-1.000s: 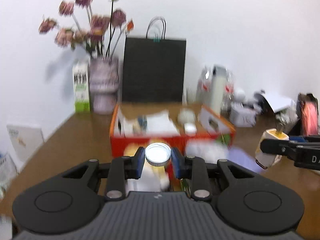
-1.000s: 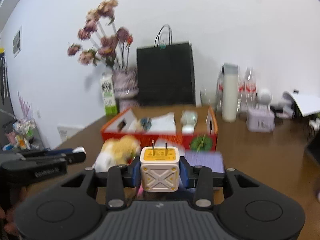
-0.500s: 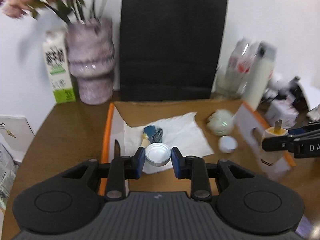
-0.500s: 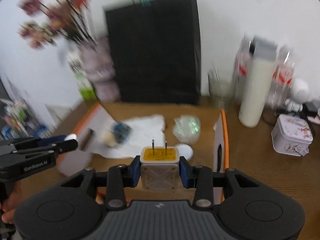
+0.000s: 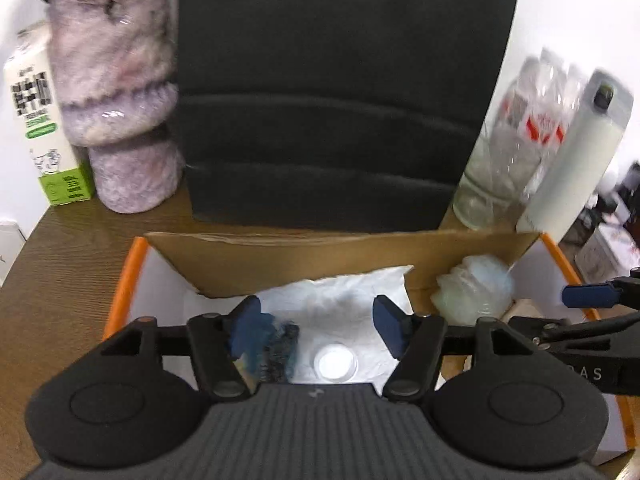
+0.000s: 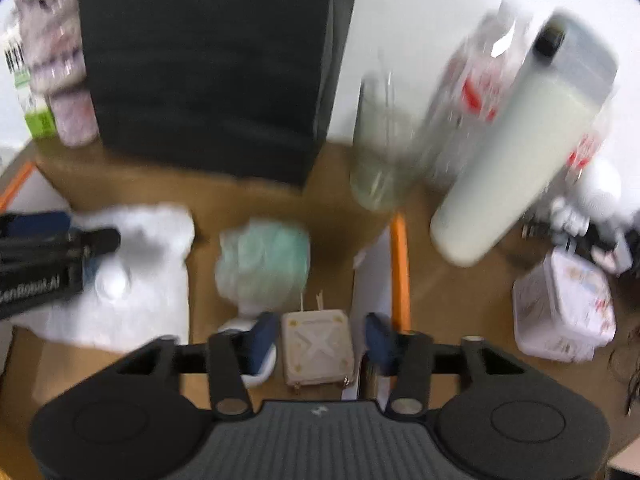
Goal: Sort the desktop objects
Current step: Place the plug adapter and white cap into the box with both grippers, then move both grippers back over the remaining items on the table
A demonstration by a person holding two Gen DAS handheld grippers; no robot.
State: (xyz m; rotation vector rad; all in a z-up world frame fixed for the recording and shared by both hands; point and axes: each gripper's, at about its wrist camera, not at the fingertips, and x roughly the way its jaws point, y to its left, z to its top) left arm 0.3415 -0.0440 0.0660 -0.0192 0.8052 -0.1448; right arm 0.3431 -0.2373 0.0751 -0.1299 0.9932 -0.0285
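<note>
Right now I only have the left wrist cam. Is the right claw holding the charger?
Observer: No. Its jaws are opening, and the charger sits between the pads of the right claw with neither pad touching it.
Operator: Where is the charger?
Observer: Inside the box, close to its right wall, with the prongs pointing away towards the pale green wad.
Operator: Is anything else near that claw?
Observer: A small white thing lies partly behind the claw's left finger. It is too blurred to name.
</note>
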